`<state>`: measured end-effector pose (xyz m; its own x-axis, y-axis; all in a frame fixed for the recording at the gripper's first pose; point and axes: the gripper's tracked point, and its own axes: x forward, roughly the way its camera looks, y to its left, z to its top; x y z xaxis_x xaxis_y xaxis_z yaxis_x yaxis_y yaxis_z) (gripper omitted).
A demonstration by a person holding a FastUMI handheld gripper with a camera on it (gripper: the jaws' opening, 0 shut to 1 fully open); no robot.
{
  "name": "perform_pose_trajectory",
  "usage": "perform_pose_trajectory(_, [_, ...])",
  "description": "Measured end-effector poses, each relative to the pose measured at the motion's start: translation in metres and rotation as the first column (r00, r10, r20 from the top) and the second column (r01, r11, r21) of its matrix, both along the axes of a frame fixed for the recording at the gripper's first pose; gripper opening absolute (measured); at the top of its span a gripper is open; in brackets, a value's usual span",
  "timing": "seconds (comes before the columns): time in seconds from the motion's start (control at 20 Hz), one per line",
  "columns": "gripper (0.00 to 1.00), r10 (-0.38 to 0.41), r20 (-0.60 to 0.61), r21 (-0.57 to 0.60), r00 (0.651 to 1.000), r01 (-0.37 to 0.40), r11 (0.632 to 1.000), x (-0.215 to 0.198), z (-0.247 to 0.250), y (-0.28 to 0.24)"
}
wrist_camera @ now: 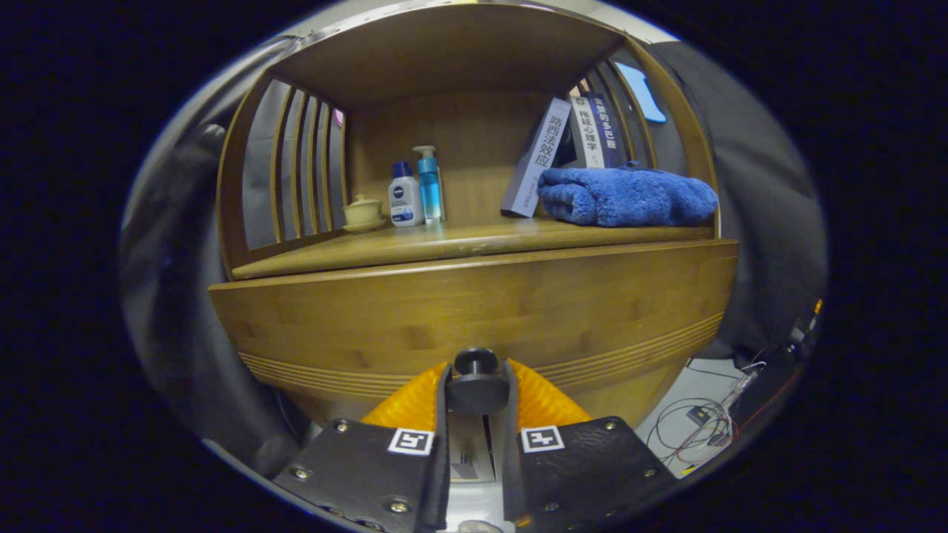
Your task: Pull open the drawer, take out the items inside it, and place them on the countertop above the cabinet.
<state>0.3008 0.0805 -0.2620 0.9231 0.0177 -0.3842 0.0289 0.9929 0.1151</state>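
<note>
A bamboo cabinet faces me, with its wide drawer front [474, 311] filling the lower half. A round dark knob [476, 377] sticks out of the drawer front's lower middle, and my gripper [476, 389] is shut on it, one finger on each side. The seam along the drawer's top edge looks tight against the countertop [444, 240] above it. The drawer's inside is hidden.
On the countertop stand a small lidded cup [363, 211], a white bottle [404, 196] and a blue pump bottle [429, 185] at back left. Leaning books [563, 152] and a folded blue towel [626, 196] take the right. Cables [703, 426] lie on the floor lower right.
</note>
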Motion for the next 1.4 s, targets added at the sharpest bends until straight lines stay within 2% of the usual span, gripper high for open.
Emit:
perform_pose_trajectory(0.45, [0.29, 0.006, -0.040, 0.027, 0.999, -0.005, 1.000, -0.109, 0.007, -0.004])
perform_pose_trajectory(0.5, [0.24, 0.016, -0.028, 0.018, 0.999, -0.015, 1.000, -0.120, 0.012, -0.004])
perform_pose_trajectory(0.65, [0.24, 0.037, -0.048, -0.034, 0.998, -0.038, 0.999, -0.150, 0.010, -0.001])
perform_pose_trajectory(0.95, [0.24, 0.035, -0.082, -0.007, 0.996, -0.036, 0.999, -0.164, 0.006, 0.001])
perform_pose_trajectory(1.05, [0.36, 0.060, -0.100, 0.011, 0.993, -0.060, 0.998, -0.170, 0.013, 0.002])
perform_pose_trajectory(1.1, [0.42, 0.058, -0.077, 0.028, 0.995, -0.056, 0.998, -0.173, 0.027, -0.001])
perform_pose_trajectory(1.25, [0.43, 0.067, 0.001, 0.066, 0.998, -0.067, 0.996, -0.176, 0.082, -0.004])
perform_pose_trajectory(1.4, [0.43, 0.102, 0.051, 0.043, 0.993, -0.104, 0.994, -0.155, 0.136, -0.003])
